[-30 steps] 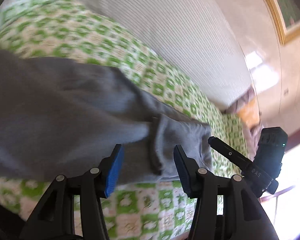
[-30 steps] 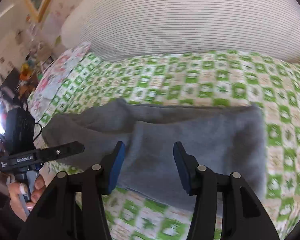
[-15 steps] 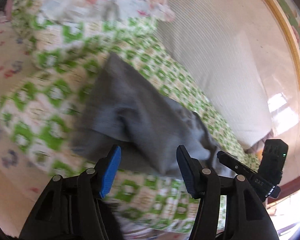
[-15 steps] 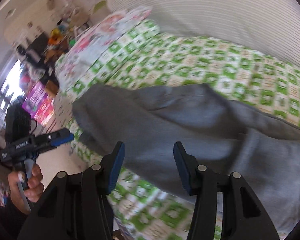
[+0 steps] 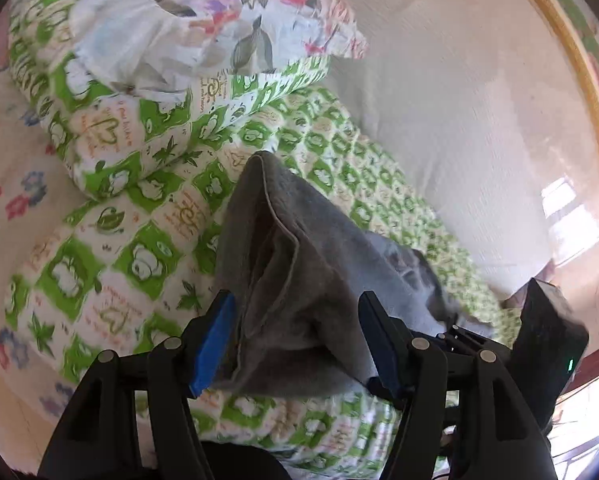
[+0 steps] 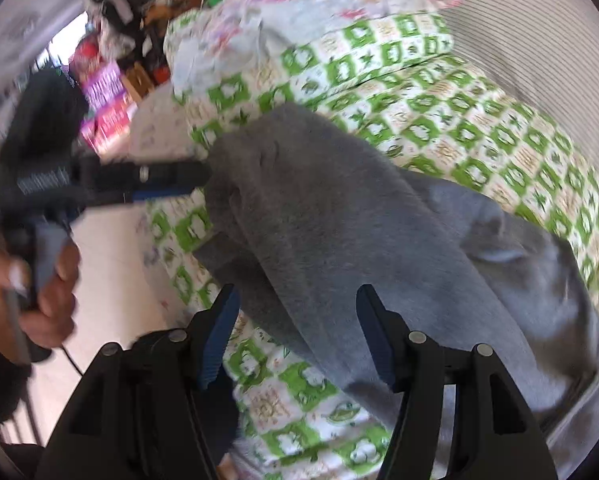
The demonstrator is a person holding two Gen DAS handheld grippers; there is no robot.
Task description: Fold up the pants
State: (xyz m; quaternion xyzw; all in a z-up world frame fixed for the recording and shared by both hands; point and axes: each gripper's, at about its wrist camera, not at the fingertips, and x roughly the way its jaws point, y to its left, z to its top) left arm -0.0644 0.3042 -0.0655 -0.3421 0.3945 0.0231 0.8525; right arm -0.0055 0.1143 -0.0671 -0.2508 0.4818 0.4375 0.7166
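Note:
Grey pants (image 5: 299, 264) lie along the green-and-white checked bed cover (image 5: 111, 264). One end of the pants, seamed along its edge, sits between the blue pads of my left gripper (image 5: 295, 340). Its jaws are opening and do not press the cloth. In the right wrist view the pants (image 6: 339, 216) run from upper left to lower right. My right gripper (image 6: 297, 332) hangs over their near edge with its jaws opening, and the cloth under them is loose. A hand (image 6: 47, 280) holds the left gripper (image 6: 171, 180), whose tips touch the bunched end of the pants.
A checked pillow (image 5: 139, 120) with a floral cloth (image 5: 219, 20) on it lies just beyond the pants' end. A pale striped cushion (image 6: 539, 40) runs along the far side of the bed. The bed's edge and pale floor (image 6: 111, 260) are at the left, with room clutter (image 6: 115, 64) behind.
Both grippers have swept along the pants toward the end by the pillow. Both pairs of jaws stand wider. The right gripper has rolled and dropped closer to the cloth.

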